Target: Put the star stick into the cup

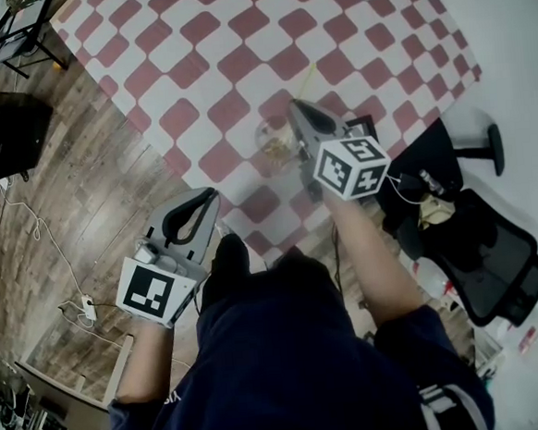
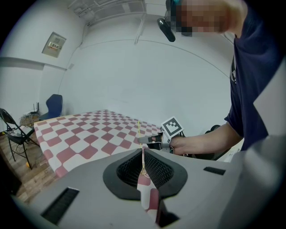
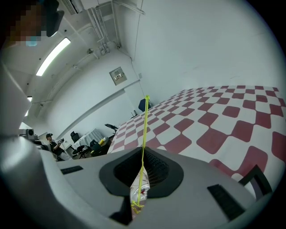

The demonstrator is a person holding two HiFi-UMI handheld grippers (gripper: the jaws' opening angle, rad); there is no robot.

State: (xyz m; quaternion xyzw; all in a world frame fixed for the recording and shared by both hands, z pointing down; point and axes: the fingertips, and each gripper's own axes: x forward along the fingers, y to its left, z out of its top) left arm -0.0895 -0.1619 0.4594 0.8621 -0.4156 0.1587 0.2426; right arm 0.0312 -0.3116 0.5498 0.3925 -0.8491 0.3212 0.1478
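The right tongs [image 3: 143, 156] are pinched shut on the star stick [image 3: 145, 125], gripping its thin yellow shaft. The left tongs [image 2: 143, 154] are closed on nothing, off the near edge of the checked bench [image 1: 236, 36]. The stick looks featherlight, slender and likely bendy, so a gentle hold on the shaft suits it. Its long axis runs out along the jaws, with the far tip pointing away over the bench. The clear cup [image 1: 275, 142] stands just beside the right tongs.

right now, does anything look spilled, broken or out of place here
Nothing stands out. The right gripper is shut on the thin yellow star stick, close to the clear cup on the checkered table. No spill or damage shows. The left gripper is shut and empty.
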